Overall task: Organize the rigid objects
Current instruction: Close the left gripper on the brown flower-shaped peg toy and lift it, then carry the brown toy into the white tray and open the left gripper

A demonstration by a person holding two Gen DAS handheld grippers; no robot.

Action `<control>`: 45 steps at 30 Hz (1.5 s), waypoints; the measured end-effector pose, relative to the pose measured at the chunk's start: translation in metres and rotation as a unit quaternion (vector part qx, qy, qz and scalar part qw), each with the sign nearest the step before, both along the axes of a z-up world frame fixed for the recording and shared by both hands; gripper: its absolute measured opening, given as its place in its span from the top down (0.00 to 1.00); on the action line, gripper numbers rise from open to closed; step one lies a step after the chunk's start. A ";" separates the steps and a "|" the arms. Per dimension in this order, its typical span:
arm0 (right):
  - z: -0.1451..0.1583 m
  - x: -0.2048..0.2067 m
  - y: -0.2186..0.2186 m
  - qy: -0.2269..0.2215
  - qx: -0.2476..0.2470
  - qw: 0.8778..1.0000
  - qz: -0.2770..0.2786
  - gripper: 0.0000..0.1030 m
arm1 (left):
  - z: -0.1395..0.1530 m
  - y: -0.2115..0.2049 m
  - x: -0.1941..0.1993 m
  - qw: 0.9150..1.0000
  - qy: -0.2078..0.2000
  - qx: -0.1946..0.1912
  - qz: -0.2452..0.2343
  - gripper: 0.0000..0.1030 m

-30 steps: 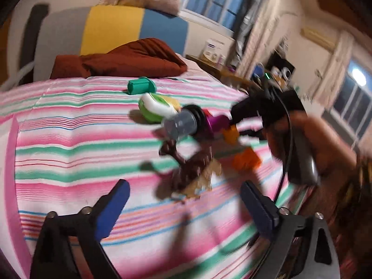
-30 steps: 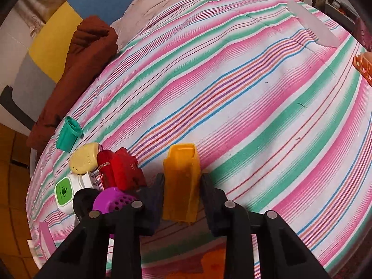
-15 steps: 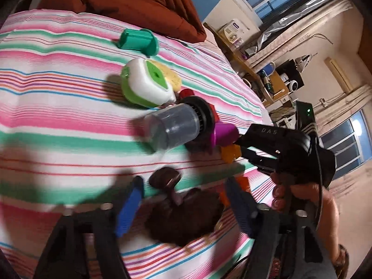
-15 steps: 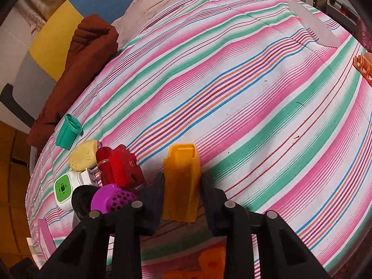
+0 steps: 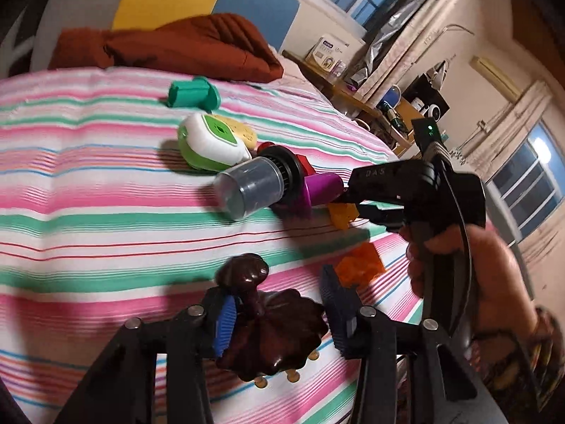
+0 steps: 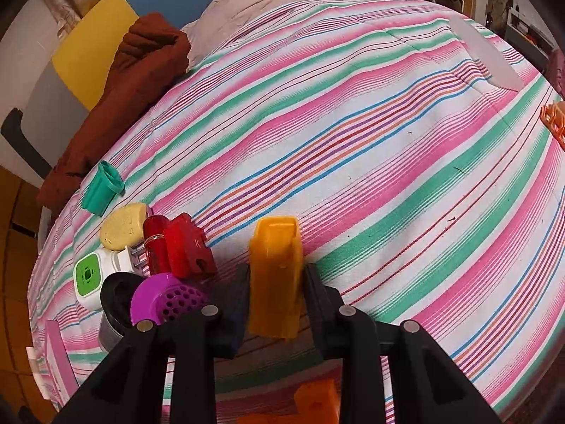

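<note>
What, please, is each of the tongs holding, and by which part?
Left tongs: dark brown brush, by its head. Right tongs: orange block, by its sides.

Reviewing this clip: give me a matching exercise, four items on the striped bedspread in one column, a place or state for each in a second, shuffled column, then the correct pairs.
Things:
1. amber block
2. dark brown brush
3. teal cup
4. purple cap

Places or states:
A. lying on its side nearest the rust blanket
B. between the left gripper fingers
C. beside the black-rimmed jar
D. clamped in the right gripper

Pairs: 1-D, 2-B, 3-A, 4-C
</note>
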State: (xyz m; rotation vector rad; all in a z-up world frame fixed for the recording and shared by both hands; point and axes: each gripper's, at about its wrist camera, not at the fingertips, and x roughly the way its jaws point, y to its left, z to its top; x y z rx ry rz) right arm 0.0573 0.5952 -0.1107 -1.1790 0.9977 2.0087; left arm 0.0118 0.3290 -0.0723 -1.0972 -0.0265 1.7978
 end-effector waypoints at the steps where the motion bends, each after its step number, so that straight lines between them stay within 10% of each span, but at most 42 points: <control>1: 0.000 0.001 0.000 0.003 -0.001 1.000 -0.001 0.73 | 0.002 -0.002 0.001 1.000 0.013 -0.007 0.002 0.87; 27: 0.024 0.019 0.001 0.045 0.048 0.997 -0.032 0.73 | 0.030 -0.089 0.008 0.995 0.080 0.023 0.053 0.87; 45: 0.068 0.017 -0.030 0.119 0.139 0.983 0.014 0.73 | 0.030 -0.214 -0.077 0.968 0.099 -0.017 0.228 0.87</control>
